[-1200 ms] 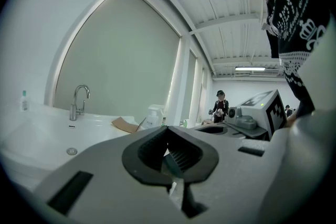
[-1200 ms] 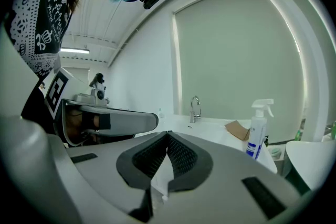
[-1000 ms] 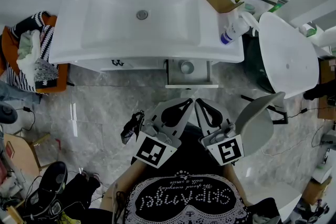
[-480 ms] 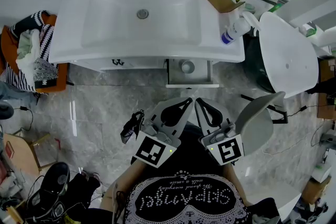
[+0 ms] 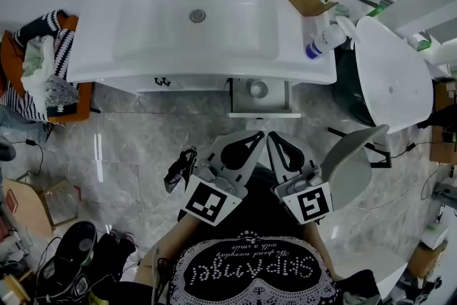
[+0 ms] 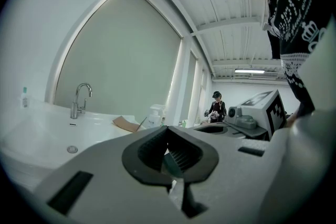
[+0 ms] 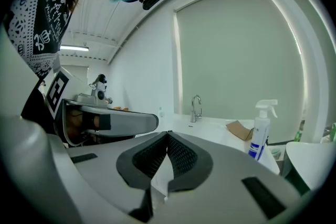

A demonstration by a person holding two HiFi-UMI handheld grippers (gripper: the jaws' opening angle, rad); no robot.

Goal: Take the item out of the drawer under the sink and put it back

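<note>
While both tongs hang closed in front of the person, well short of the sink (image 5: pixel 143 25), the item (image 5: pixel 258 89) sits in the open drawer (image 5: pixel 264 113) under it. It is apart from both side walls and nearer the sink edge than the drawer front.

Left tongs (image 5: pixel 255 137): pads together at the tips, nothing between them. Right tongs (image 5: pixel 273 138): same, pinched together, empty. The two sets of tips are almost side by side, aimed toward the drawer.

Stage: item in the drawer, drawer open. That fits an item waiting to come out, or one already returned. Can't split the two.

Risks, my judgement:
- The drawer is narrow and the sink rim overhangs it, so a reach in could clip a wall or the rim.
- The item looks round and smooth, so an off-centre pinch would likely squirt it sideways or tip it.
- Closed tongs would only shove it.
- Tongs this near each other could knock together.

Orientation: from above the item reads as a circle, a pale ring round a greyer middle, so its top faces up. Any long axis would run vertical, toward the head camera. Its height is hidden, so I can't confirm that.
</note>
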